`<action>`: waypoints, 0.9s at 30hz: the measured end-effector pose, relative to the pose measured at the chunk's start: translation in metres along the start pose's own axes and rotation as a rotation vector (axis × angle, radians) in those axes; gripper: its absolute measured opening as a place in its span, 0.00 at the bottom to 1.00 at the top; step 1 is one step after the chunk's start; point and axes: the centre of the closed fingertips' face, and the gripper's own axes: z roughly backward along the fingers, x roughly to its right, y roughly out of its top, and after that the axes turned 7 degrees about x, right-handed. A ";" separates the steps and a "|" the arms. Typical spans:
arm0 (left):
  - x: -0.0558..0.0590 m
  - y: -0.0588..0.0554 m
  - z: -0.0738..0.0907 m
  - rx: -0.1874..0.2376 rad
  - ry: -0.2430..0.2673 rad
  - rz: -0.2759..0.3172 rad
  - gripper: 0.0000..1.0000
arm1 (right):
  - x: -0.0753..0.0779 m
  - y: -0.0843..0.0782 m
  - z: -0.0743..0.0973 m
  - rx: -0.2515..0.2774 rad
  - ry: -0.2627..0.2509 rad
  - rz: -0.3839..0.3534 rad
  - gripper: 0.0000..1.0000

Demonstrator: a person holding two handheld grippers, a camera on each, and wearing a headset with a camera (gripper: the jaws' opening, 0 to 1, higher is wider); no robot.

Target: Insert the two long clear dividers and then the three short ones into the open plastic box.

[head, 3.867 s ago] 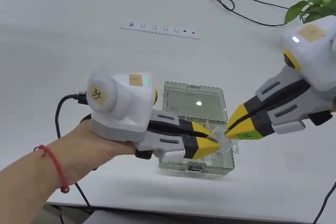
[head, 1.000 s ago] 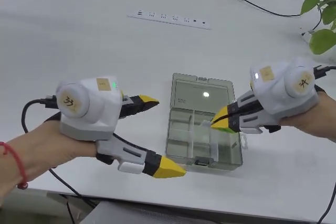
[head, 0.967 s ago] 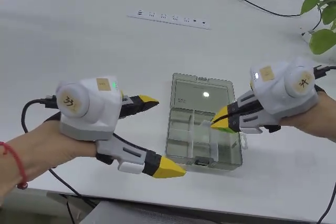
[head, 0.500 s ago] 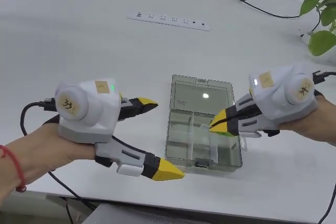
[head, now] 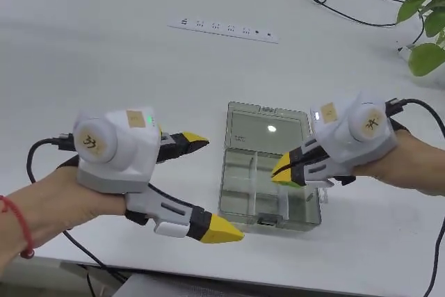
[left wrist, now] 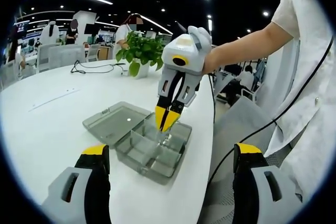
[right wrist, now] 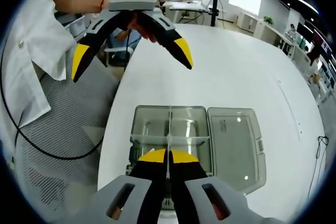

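Lower now, the right claw [head: 277,171] pinches a divider [right wrist: 169,134] in the box [head: 228,194]; left claw [head: 217,187] spread.

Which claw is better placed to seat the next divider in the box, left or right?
Right. The right claw is shut on a clear divider just over the open box, tips pointing into it. The left claw is open, holding nothing, off to the box's side.

Open box [head: 268,179] is sitting just under the right gripper's [head: 281,170] fingertips, a divider [right wrist: 169,124] standing in it between them; the left gripper's [head: 217,186] fingers are hanging just off its other side.
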 end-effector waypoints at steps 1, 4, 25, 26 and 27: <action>0.000 0.000 0.000 0.000 0.000 0.000 1.00 | 0.000 -0.001 -0.001 -0.006 0.001 0.003 0.03; 0.000 -0.001 0.000 0.001 0.000 0.003 1.00 | 0.000 -0.005 -0.007 -0.036 0.004 0.019 0.03; -0.002 -0.001 0.002 0.005 0.007 0.006 1.00 | -0.002 -0.013 -0.016 -0.104 0.004 0.049 0.03; -0.002 -0.001 0.003 0.004 0.008 0.005 1.00 | -0.002 -0.013 -0.016 -0.104 0.000 0.045 0.03; -0.002 -0.002 0.003 0.004 0.009 0.005 1.00 | -0.002 -0.013 -0.016 -0.105 -0.001 0.045 0.03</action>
